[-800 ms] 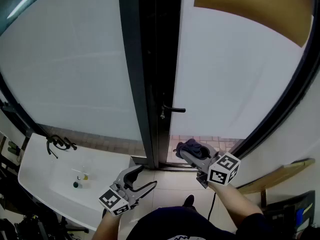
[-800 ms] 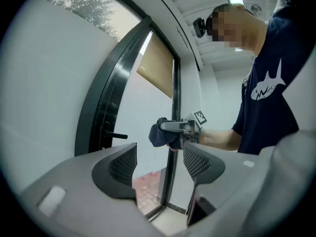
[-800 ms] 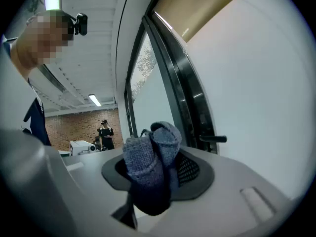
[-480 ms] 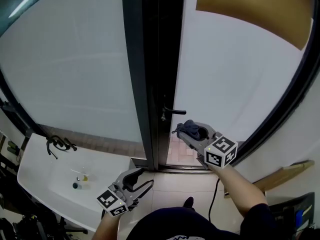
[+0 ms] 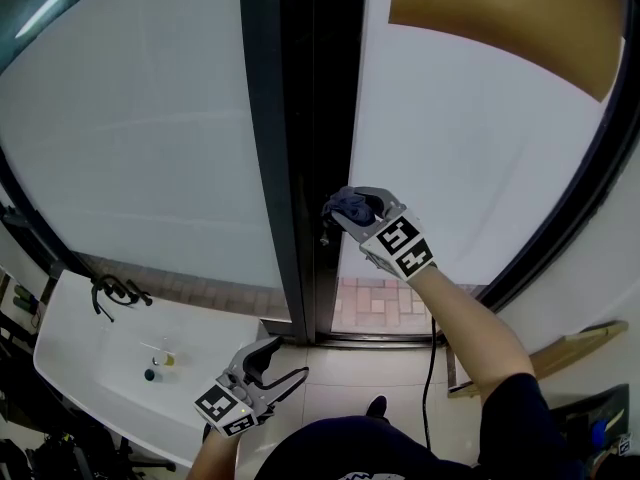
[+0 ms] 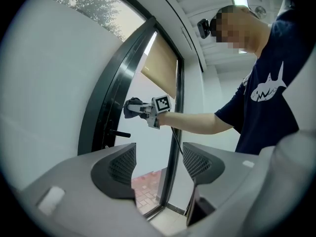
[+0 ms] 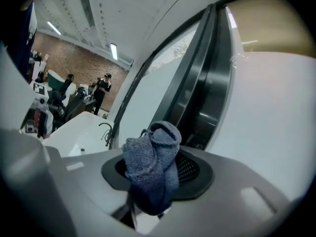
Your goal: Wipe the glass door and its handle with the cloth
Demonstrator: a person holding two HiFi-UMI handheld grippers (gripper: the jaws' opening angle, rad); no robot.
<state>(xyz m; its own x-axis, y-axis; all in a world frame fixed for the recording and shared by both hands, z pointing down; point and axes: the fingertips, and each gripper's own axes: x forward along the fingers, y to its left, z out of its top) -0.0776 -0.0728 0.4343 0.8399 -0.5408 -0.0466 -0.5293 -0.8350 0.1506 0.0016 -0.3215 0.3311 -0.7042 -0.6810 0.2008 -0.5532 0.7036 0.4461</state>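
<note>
My right gripper (image 5: 347, 209) is shut on a bunched blue-grey cloth (image 5: 351, 204) and is held up against the dark door frame (image 5: 318, 118), at the edge of the frosted glass door (image 5: 470, 148). The cloth covers the handle in the head view. In the left gripper view, the black handle (image 6: 120, 134) juts out just below the cloth (image 6: 131, 107). In the right gripper view, the cloth (image 7: 153, 167) bulges between the jaws, close to the frame (image 7: 197, 107). My left gripper (image 5: 280, 364) hangs low near my body, open and empty.
A white basin (image 5: 70, 353) with a black tap (image 5: 115, 290) stands low at the left. A wooden board (image 5: 540, 358) leans at the lower right. A black cable (image 5: 430, 368) hangs under my right arm. Brick paving (image 5: 385, 303) shows behind the door's foot. People (image 7: 101, 90) stand far off.
My right gripper has risen with the cloth, from near the door's foot up and left to the handle's height at the frame. The left gripper has barely moved.
</note>
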